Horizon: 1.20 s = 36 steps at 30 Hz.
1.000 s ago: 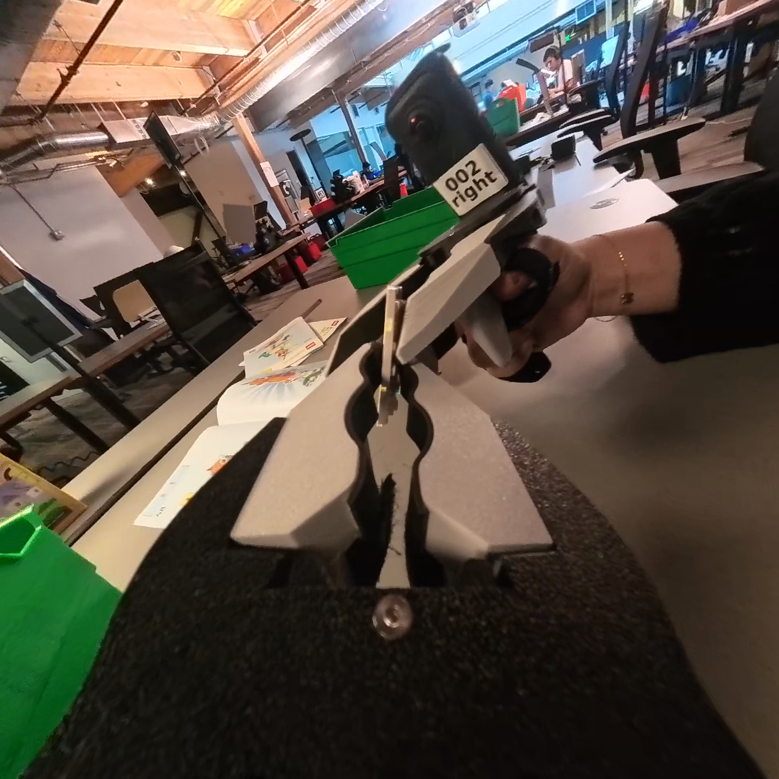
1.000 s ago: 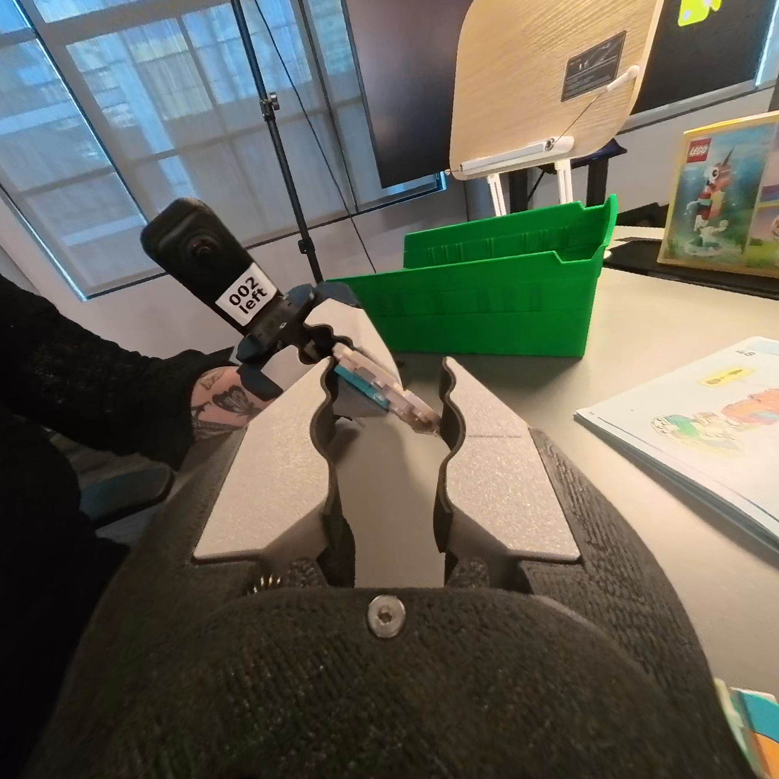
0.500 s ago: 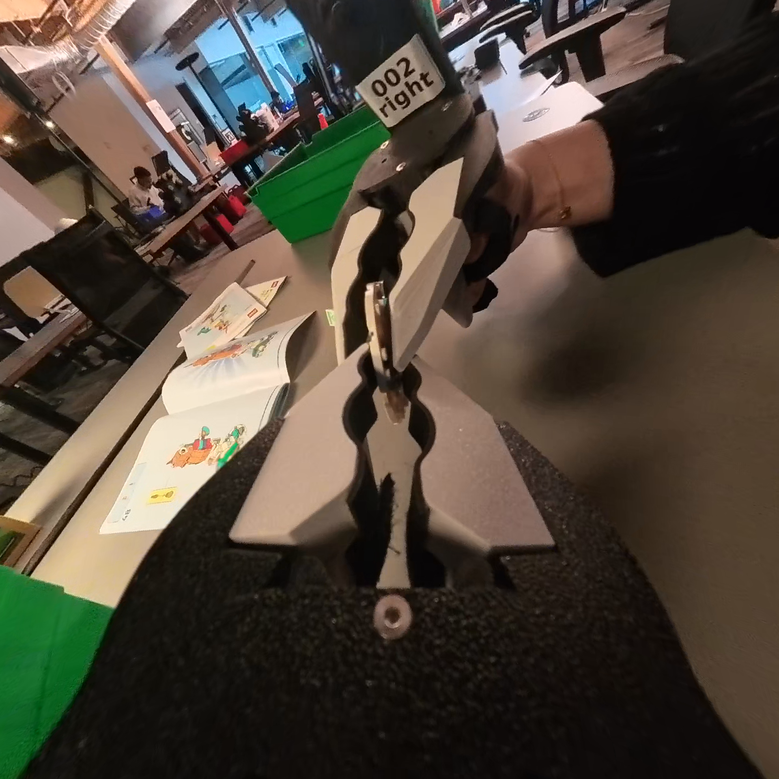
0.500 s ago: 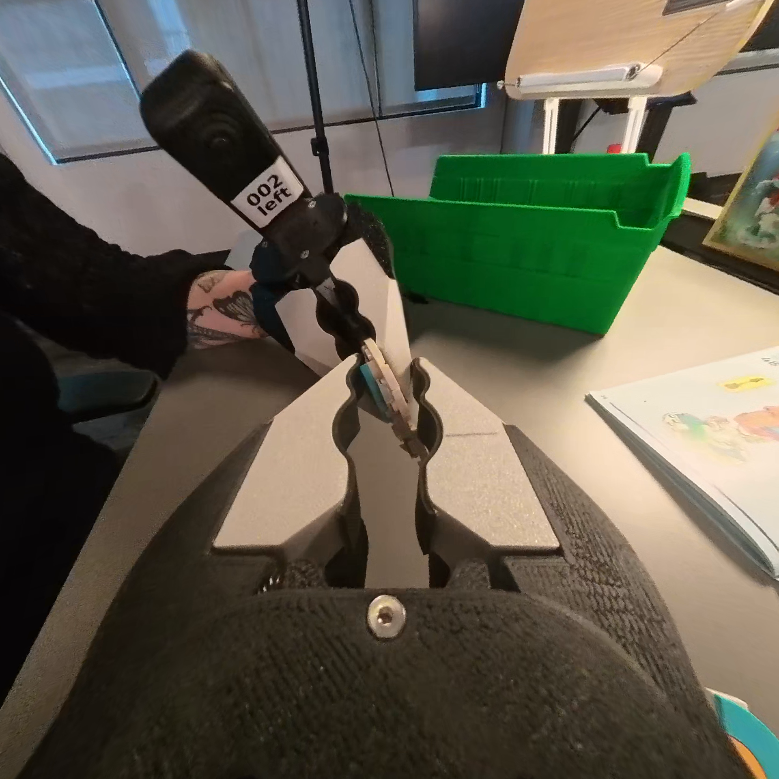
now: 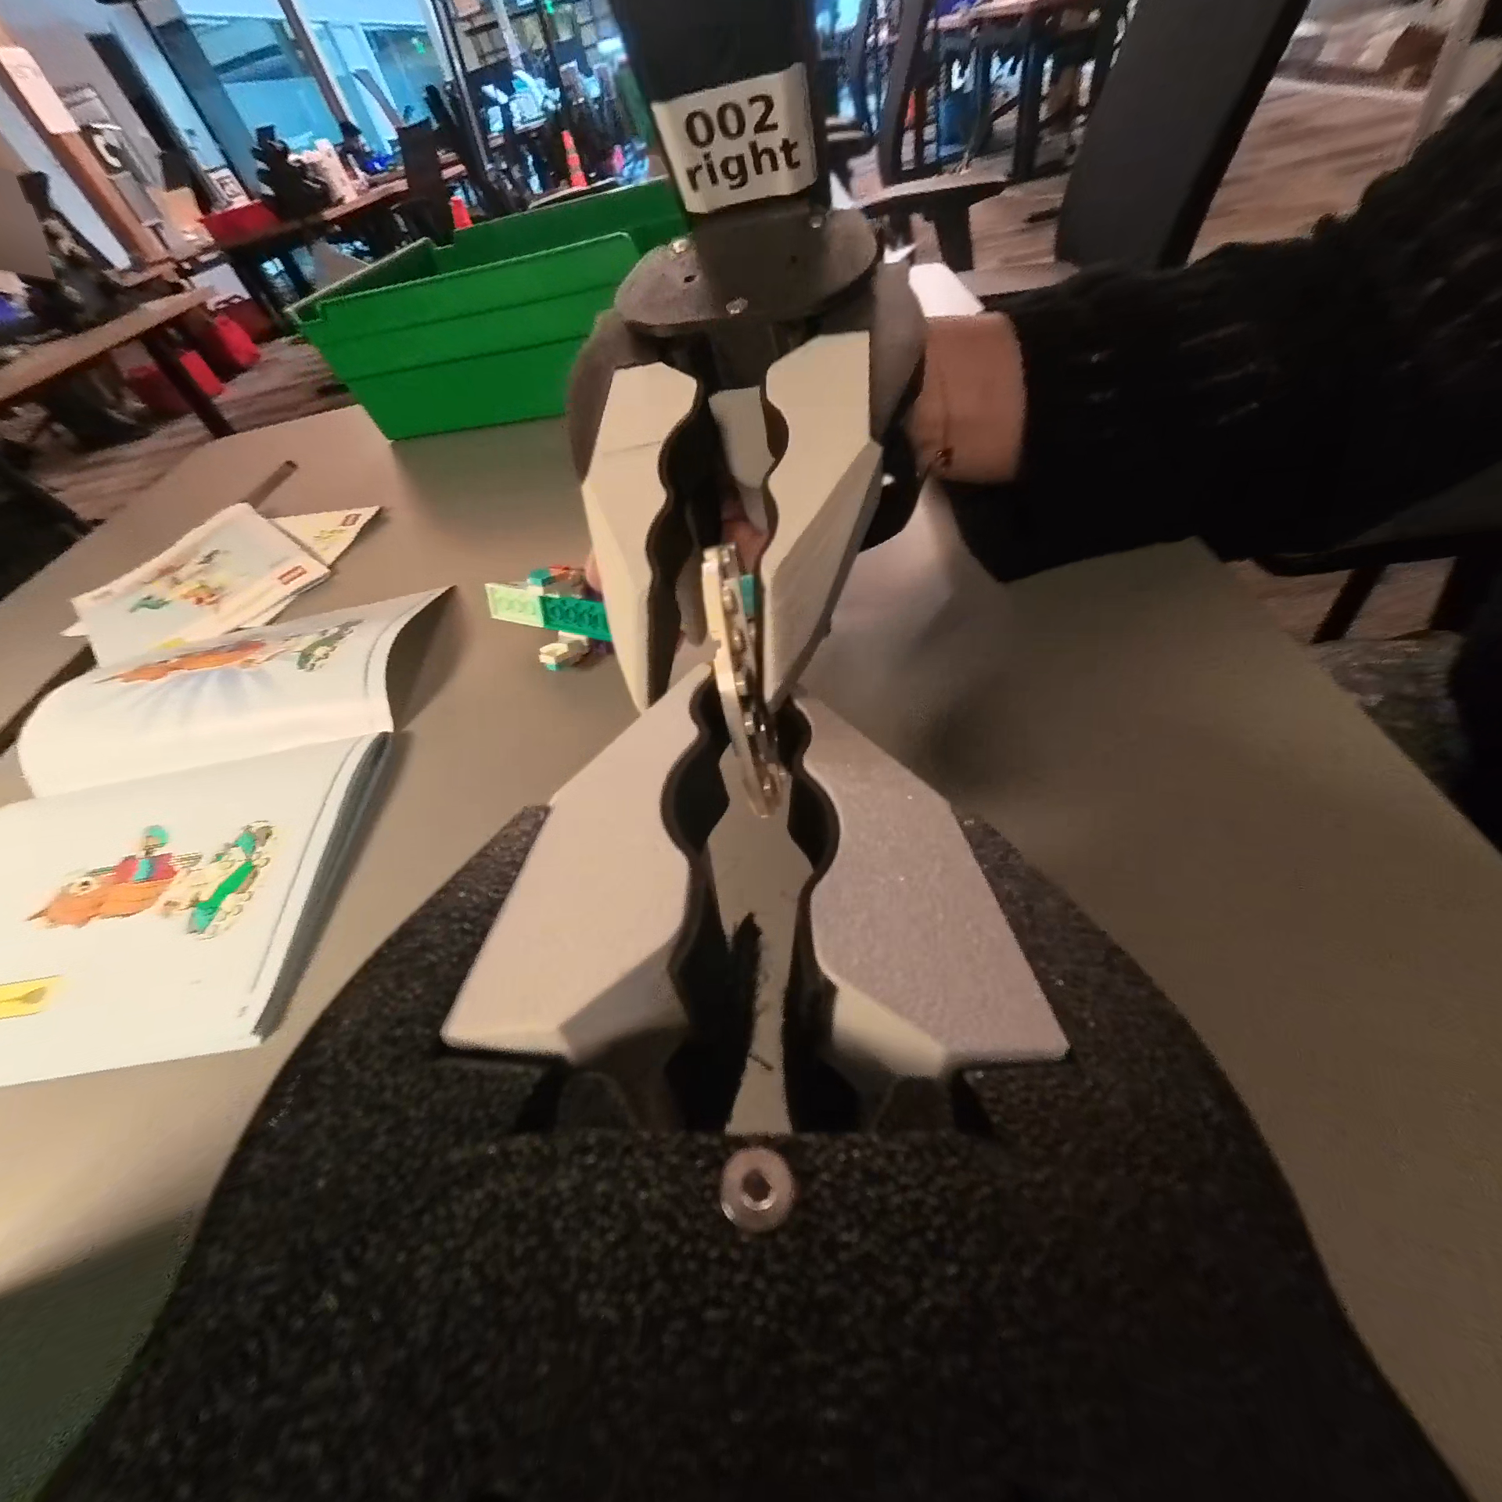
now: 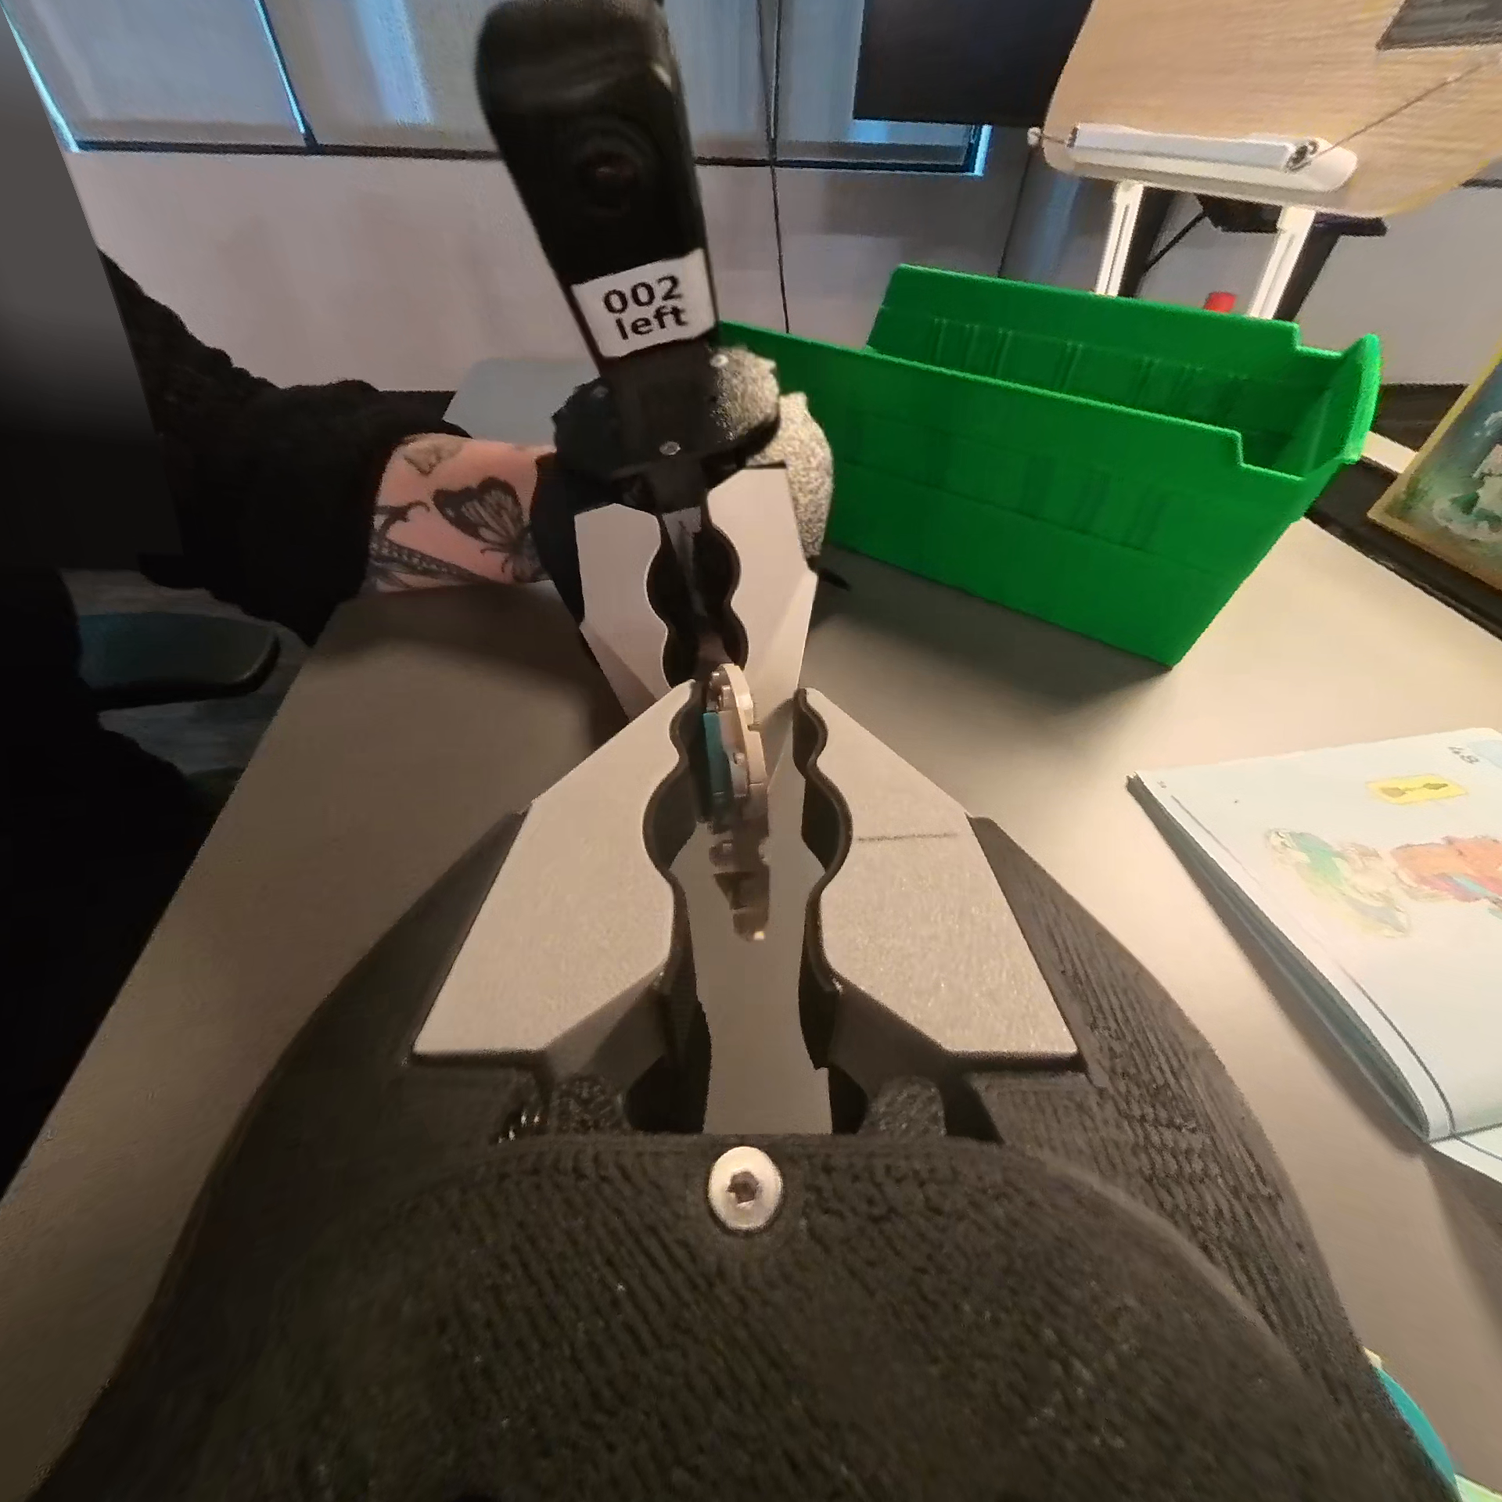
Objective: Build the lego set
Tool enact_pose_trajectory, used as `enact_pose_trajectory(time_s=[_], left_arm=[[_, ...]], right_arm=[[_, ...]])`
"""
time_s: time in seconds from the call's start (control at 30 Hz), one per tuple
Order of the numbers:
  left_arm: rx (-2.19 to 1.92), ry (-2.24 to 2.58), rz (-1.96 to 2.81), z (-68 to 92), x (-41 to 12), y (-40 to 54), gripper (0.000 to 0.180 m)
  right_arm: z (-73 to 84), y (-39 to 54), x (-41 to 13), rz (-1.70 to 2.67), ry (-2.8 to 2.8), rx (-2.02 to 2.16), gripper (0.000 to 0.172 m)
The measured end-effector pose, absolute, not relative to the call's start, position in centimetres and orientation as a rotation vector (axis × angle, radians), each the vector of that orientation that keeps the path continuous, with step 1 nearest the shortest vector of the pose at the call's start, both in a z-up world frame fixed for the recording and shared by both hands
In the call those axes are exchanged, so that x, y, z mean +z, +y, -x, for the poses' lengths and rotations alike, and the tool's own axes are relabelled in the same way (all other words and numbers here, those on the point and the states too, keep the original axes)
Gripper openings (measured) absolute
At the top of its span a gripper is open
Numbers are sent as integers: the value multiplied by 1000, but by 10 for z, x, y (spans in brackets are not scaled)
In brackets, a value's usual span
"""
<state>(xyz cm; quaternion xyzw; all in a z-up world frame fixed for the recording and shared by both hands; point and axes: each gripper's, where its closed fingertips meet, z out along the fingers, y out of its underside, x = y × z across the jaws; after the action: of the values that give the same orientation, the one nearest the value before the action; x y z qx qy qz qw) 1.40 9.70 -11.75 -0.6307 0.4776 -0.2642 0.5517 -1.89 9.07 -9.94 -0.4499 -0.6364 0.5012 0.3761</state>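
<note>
Closed in since a second ago, right gripper (image 6: 744,691) jaws flanking cream studded plate (image 6: 738,752), one pad clear; left gripper (image 5: 748,699) jaws pinching its far end.

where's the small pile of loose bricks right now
In the left wrist view the bricks lie on the grey table, left of the right claw, just beyond the open booklet and nearer than the green bin.
</note>
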Motion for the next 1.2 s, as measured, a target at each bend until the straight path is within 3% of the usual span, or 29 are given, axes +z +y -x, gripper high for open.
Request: enact_pose_trajectory(time_s=[0.4, 0.53, 0.63, 1.2], left_arm=[[-703, 1080, 1399, -19, -99, 91, 5], [-411, 982, 1319, -6, -83, 112, 5], [-207, 1018, 1271, -4, -83, 117, 4], [265, 1194, 1121, -7, -85, 117, 7]], right_arm=[[9, 81, -85, 1114, -1611, 1477, 29], [23, 98, -86, 1232, -1476, 1450, 57], [28, 102, -84, 1297, -1392, 1544, 60], [22, 100, -86, 1385, -1381, 1735, 62]])
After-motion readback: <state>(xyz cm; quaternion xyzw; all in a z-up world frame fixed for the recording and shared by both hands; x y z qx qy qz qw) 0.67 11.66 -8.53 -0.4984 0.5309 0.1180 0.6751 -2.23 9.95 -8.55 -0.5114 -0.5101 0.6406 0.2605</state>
